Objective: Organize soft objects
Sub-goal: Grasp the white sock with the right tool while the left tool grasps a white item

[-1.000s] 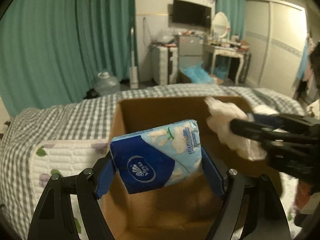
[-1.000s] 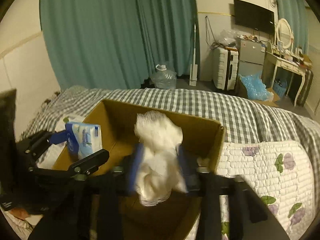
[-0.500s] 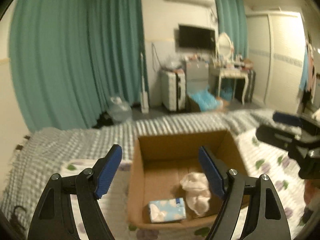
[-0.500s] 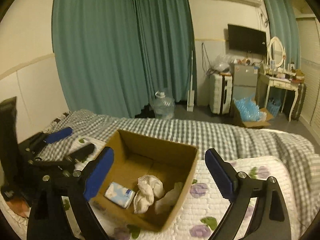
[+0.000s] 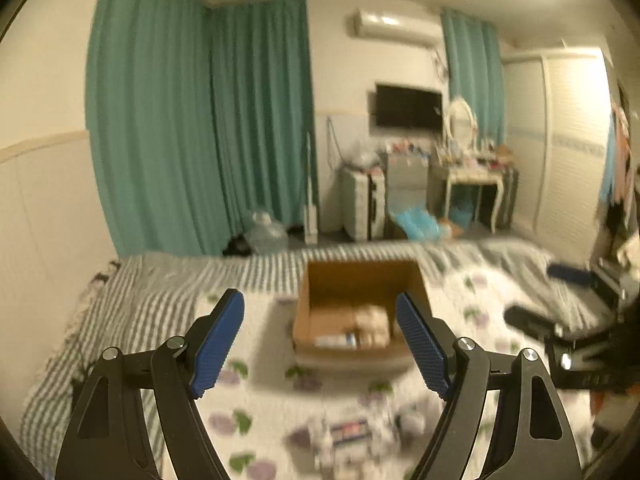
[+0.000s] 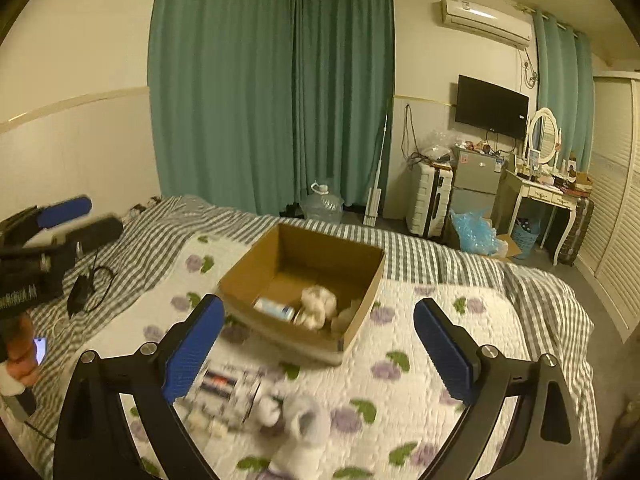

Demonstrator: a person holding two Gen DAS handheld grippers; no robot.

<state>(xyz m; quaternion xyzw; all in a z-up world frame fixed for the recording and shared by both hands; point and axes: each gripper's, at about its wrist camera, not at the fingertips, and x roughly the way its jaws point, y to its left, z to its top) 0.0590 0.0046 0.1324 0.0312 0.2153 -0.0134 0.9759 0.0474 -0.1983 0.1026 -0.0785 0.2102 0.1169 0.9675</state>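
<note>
A brown cardboard box (image 6: 362, 314) (image 5: 304, 326) sits on the quilted bed. Inside it lie a blue tissue pack (image 6: 276, 310) (image 5: 336, 340) and a white fluffy cloth (image 6: 318, 304) (image 5: 370, 318). My left gripper (image 5: 320, 344) is open and empty, held back from the box; it also shows at the left in the right wrist view (image 6: 76, 216). My right gripper (image 6: 318, 354) is open and empty above the quilt; it also shows in the left wrist view (image 5: 556, 292). Blurred soft items, a patterned pack (image 6: 226, 390) (image 5: 348, 432) and a pale sock-like piece (image 6: 304, 428), lie on the quilt near me.
The bed has a floral quilt (image 6: 400, 380) over a grey checked cover (image 6: 532, 292). A black cable and charger (image 6: 82, 290) and a phone (image 6: 40, 350) lie at its left side. Teal curtains, a suitcase, a fridge and a dressing table stand behind.
Both grippers let go of the tissue pack and the white cloth, which now lie in the box. Both grippers opened and pulled back and up from the box.
</note>
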